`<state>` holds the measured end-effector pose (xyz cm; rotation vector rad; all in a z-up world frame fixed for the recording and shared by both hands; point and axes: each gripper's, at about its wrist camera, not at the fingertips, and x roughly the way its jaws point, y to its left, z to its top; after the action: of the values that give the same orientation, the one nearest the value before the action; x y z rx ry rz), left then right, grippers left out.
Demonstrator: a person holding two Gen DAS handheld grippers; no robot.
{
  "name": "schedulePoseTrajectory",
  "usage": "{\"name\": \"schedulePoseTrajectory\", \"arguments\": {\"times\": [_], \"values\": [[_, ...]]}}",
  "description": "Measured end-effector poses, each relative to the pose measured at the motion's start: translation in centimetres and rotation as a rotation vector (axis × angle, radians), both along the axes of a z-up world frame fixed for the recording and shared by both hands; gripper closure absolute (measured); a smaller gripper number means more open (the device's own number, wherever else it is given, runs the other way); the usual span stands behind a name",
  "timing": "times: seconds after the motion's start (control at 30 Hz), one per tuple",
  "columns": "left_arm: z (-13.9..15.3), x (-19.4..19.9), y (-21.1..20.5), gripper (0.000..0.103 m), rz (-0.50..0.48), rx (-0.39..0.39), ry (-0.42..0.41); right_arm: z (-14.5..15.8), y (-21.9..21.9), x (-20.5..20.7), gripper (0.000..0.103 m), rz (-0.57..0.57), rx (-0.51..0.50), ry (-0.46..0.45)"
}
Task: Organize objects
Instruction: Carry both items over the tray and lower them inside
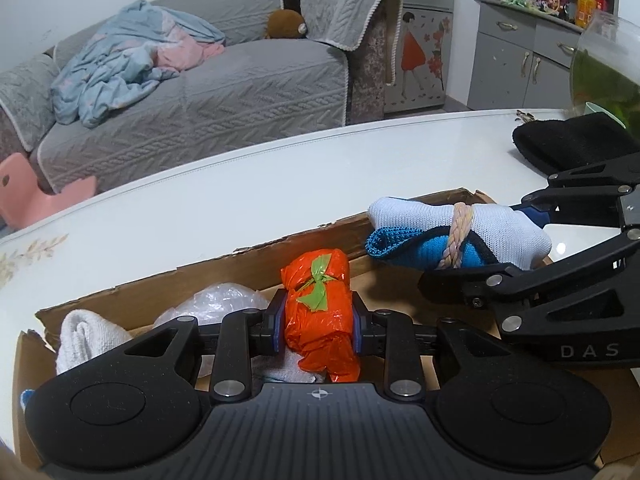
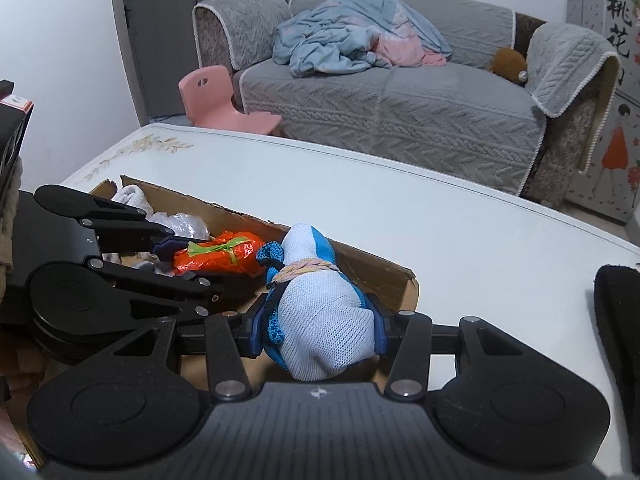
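Two fisheye views, each sitting on a handheld claw and looking forward and downward along its two fingers. The left wrist view is looking from close above a cardboard box (image 1: 248,252) on a white surface (image 1: 240,184), facing a grey sofa (image 1: 224,92) beyond, with a cabinet (image 1: 520,52) at the upper right. The right wrist view is sitting just to the right, equally close, facing the same way. Both are sharing the box, the surface and the sofa, and each is catching the other claw at its edge.
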<state>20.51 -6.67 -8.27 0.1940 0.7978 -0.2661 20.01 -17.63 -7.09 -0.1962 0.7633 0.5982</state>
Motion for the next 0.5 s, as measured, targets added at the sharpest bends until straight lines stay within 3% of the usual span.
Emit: {"name": "schedulePoseTrajectory", "arguments": {"times": [0.5], "values": [[-0.2,0.3,0.2,0.059,0.016,0.007,0.02,0.1,1.1,0.3,0.056,0.009,-0.059,-0.015]]}}
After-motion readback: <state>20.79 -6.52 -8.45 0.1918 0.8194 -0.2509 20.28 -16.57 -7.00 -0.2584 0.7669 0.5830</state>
